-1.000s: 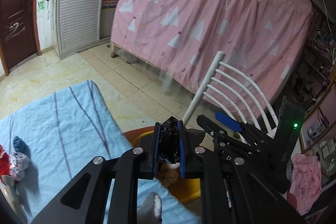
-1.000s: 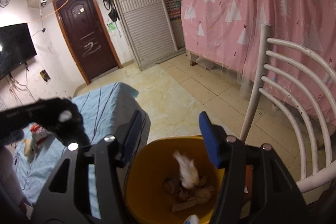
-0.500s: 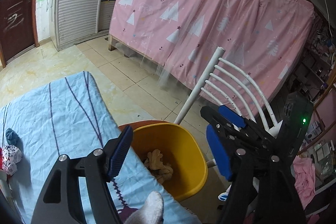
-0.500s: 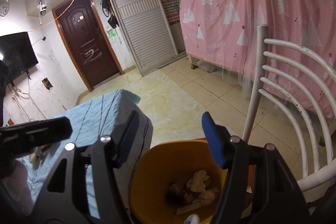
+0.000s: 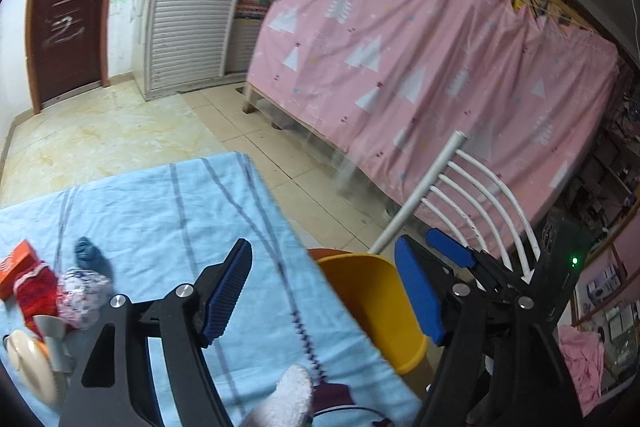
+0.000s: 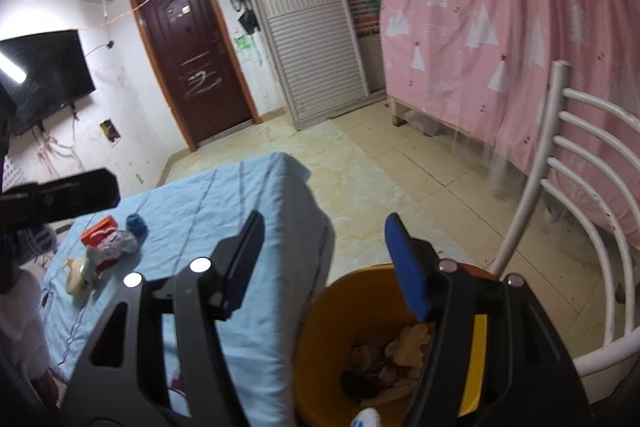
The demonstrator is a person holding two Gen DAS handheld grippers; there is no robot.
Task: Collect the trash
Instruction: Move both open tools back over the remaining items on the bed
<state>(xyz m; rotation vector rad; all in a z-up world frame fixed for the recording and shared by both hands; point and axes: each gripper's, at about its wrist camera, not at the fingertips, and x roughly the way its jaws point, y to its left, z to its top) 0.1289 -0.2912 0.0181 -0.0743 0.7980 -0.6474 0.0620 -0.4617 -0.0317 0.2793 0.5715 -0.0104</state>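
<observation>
My left gripper (image 5: 324, 291) is open and empty above the right edge of the blue-clothed table (image 5: 168, 211). My right gripper (image 6: 324, 267) is open and empty above the yellow bin (image 6: 332, 311), which holds crumpled trash (image 6: 388, 359). The bin (image 5: 372, 291) also shows in the left wrist view beside the table. Trash lies on the table's left part: an orange box (image 5: 16, 267), a red wrapper (image 5: 34, 291), a crumpled patterned wad (image 5: 82, 297) and a blue wad (image 5: 86, 251). The same pile (image 6: 112, 239) shows in the right wrist view. The right gripper's body (image 5: 500, 279) appears past the bin.
A white metal chair (image 6: 576, 211) stands right of the bin. A pink curtain (image 5: 420, 59) hangs behind it. A cream figurine (image 6: 80, 275) stands near the trash pile. A white fuzzy object (image 5: 284, 399) lies at the table's near edge. Tiled floor (image 5: 120, 131) lies beyond the table.
My left gripper was shut on a black crumpled piece over the bin; it opened and the piece is gone from it. It has since swung left over the table. The right gripper stayed open.
</observation>
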